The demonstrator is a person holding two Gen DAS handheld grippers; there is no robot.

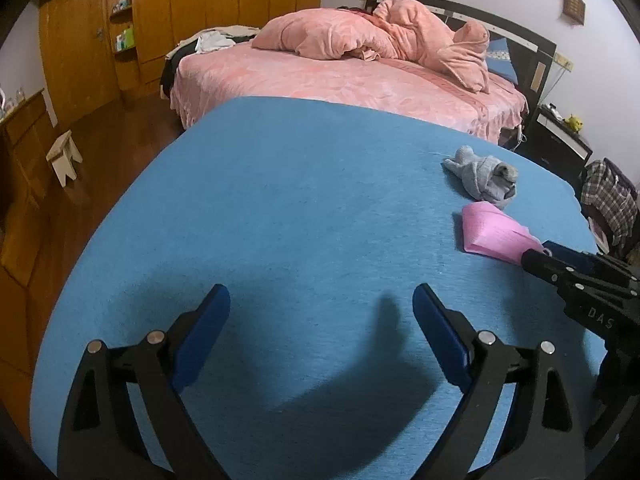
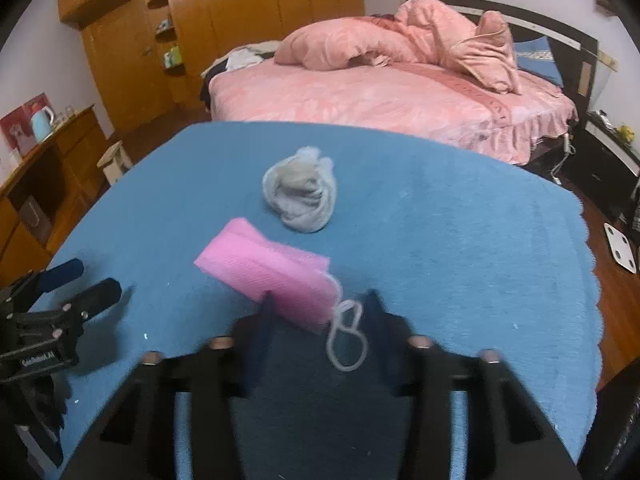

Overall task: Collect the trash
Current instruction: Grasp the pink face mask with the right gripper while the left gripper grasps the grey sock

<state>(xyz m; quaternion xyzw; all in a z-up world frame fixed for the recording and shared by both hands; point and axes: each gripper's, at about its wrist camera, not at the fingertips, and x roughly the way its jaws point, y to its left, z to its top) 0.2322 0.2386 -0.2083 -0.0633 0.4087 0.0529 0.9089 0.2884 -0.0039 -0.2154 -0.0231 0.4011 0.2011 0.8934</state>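
A pink sponge-like pad (image 2: pixel 272 276) with a white string loop (image 2: pixel 346 340) lies on the blue cloth-covered table (image 2: pixel 460 240). Its near end sits between my right gripper's (image 2: pixel 320 304) fingers, which stand open around it; whether they touch it is unclear from the blur. A crumpled grey sock (image 2: pixel 300 196) lies just beyond the pad. In the left wrist view the pad (image 1: pixel 496 236) and the sock (image 1: pixel 484 178) are at the right. My left gripper (image 1: pixel 322 300) is open and empty over bare cloth, left of the pad.
A bed with pink bedding (image 1: pixel 352 76) stands beyond the table. A wooden wardrobe (image 2: pixel 224 24) lines the far wall. A small stool (image 1: pixel 64 156) and a wooden sideboard (image 2: pixel 44 176) are at the left. A white scale (image 2: pixel 620 246) lies on the floor at the right.
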